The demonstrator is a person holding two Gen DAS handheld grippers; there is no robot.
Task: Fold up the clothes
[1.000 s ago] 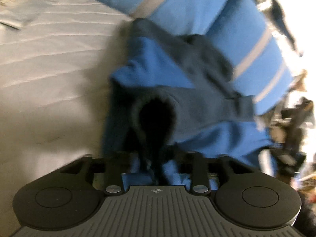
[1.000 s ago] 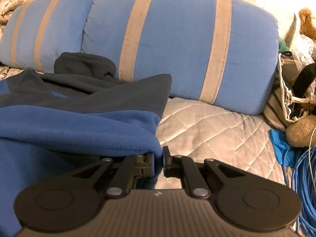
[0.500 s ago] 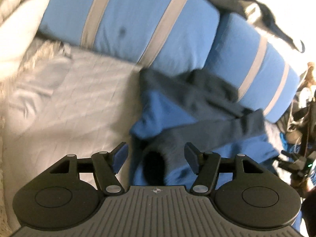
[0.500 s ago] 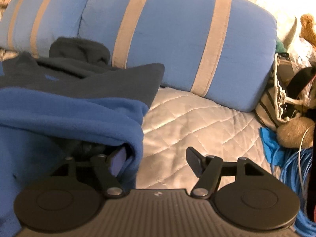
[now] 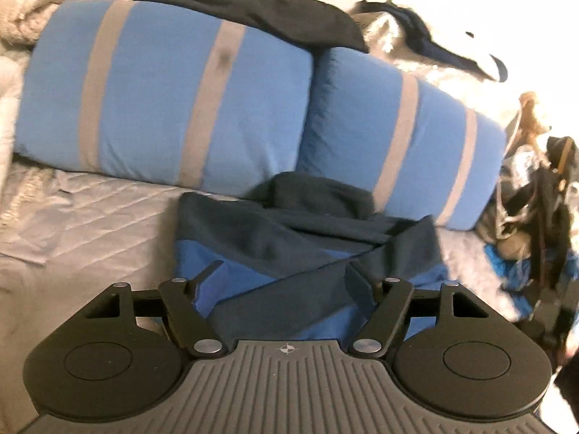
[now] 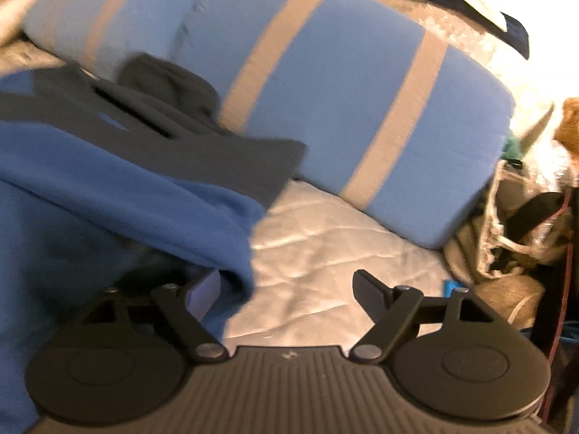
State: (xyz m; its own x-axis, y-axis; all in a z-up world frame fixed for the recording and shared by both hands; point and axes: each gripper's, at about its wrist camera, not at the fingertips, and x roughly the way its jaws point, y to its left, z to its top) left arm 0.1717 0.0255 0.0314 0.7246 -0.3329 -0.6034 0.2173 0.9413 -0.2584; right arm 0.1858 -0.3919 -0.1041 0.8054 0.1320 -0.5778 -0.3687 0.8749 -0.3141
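Fleece (image 5: 289, 253) loose on the quilt (image 6: 325, 253), pillows (image 5: 181, 108) behind.
Left gripper (image 5: 286, 278) and right gripper (image 6: 286, 285) both opening, gripping nothing; fleece edge just ahead of each.

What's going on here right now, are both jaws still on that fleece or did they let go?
Both have let go. The blue and dark grey fleece lies bunched on the quilted bed cover in front of the striped blue pillows. The left gripper hangs above the fleece, its jaws opening with nothing pressed between them. The right gripper sits at the garment's right edge, its jaws also opening, and the cloth only drapes beside its left finger. The fold looks unfinished.
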